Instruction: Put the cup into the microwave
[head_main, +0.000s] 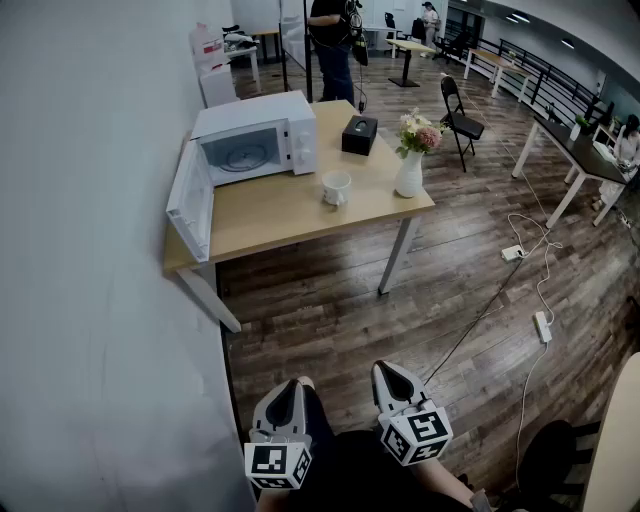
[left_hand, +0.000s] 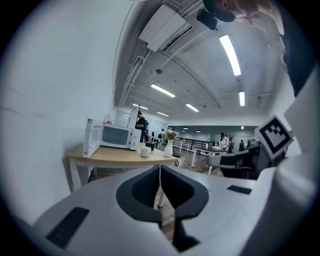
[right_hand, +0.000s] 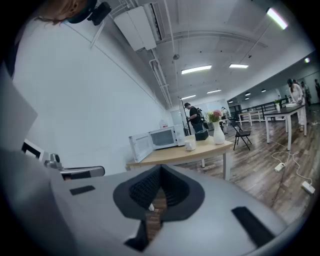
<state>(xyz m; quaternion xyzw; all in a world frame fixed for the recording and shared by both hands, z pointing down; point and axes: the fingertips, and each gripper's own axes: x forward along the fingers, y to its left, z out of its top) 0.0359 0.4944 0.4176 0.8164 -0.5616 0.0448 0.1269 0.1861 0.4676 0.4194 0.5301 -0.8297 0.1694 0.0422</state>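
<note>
Hovering low at the near edge of the head view, the left tool (head_main: 290, 385) and the right tool (head_main: 385, 368) sit side by side above the wooden floor (head_main: 330, 310), well apart from the table (head_main: 290, 215). Each tool has its jaws pressed together, the ribbed pads meeting at the tips, and neither has hold of anything. Out to the right, a white power strip (head_main: 513, 252) and its cables lie on the floor.

Farther on, the light wooden table stands against the white wall (head_main: 100, 250). The white cup (head_main: 336, 187) stands upright on the tabletop, outside the microwave (head_main: 255, 140) and near its front right corner. The microwave door (head_main: 192, 200) is swung wide open, reaching the table's left edge, with the round turntable showing inside. A white vase of flowers (head_main: 410, 170) stands just right of the cup, and a black box (head_main: 359, 134) sits behind it beside the microwave.

Beyond the table, a person (head_main: 333, 50) in dark clothes stands, and a black folding chair (head_main: 458, 110) is to the right.
</note>
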